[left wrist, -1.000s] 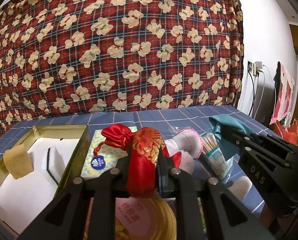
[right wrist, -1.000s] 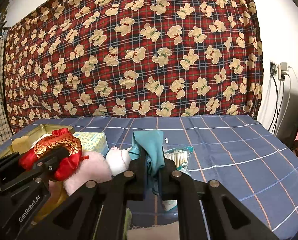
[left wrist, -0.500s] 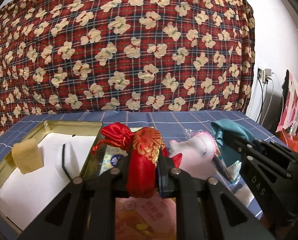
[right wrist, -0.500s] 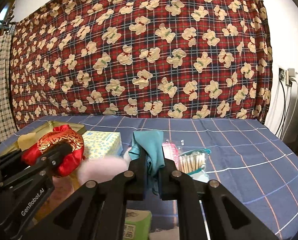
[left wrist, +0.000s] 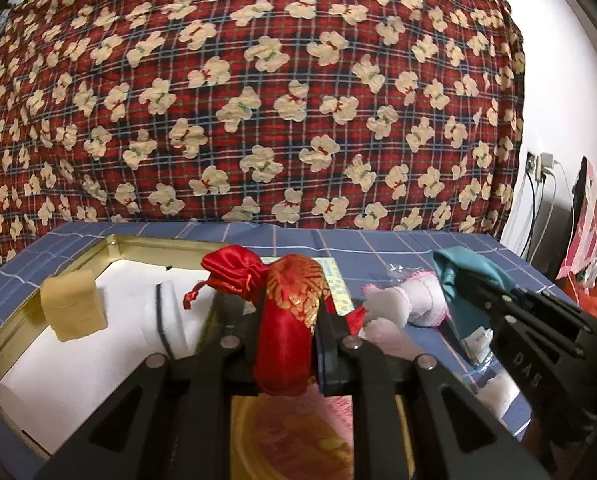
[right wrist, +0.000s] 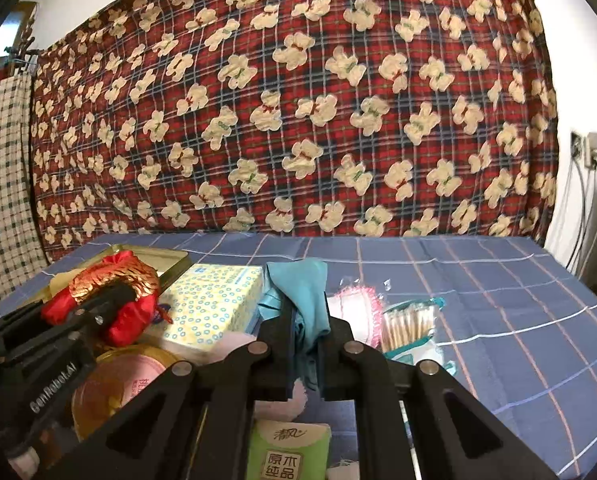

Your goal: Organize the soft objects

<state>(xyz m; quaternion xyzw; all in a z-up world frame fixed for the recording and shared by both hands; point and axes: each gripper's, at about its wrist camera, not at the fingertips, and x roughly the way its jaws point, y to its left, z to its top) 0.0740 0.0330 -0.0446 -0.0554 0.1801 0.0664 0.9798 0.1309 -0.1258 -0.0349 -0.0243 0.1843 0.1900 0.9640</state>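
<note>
My left gripper (left wrist: 288,316) is shut on a red satin pouch with gold embroidery (left wrist: 286,336), held above the table beside a gold-rimmed tray (left wrist: 146,245). The tray holds a tan sponge block (left wrist: 72,308) and a white foam piece (left wrist: 170,320). In the right wrist view the same left gripper (right wrist: 110,300) with the red pouch (right wrist: 122,320) shows at the left. My right gripper (right wrist: 306,320) is shut on a teal cloth (right wrist: 302,292), lifted over the clutter. The teal cloth (left wrist: 470,280) appears at the right in the left wrist view.
On the blue checked tablecloth (right wrist: 478,300) lie a dotted tissue box (right wrist: 214,304), a pink-trimmed white puff (right wrist: 354,312), a bag of cotton swabs (right wrist: 410,328), a round gold tin (right wrist: 114,384) and a green tissue pack (right wrist: 286,452). A red bear-print blanket (right wrist: 298,120) hangs behind.
My left gripper has carried the red pouch leftward, closer to the tray, which now fills more of its view. The right gripper has kept its hold on the teal cloth and barely moved.
</note>
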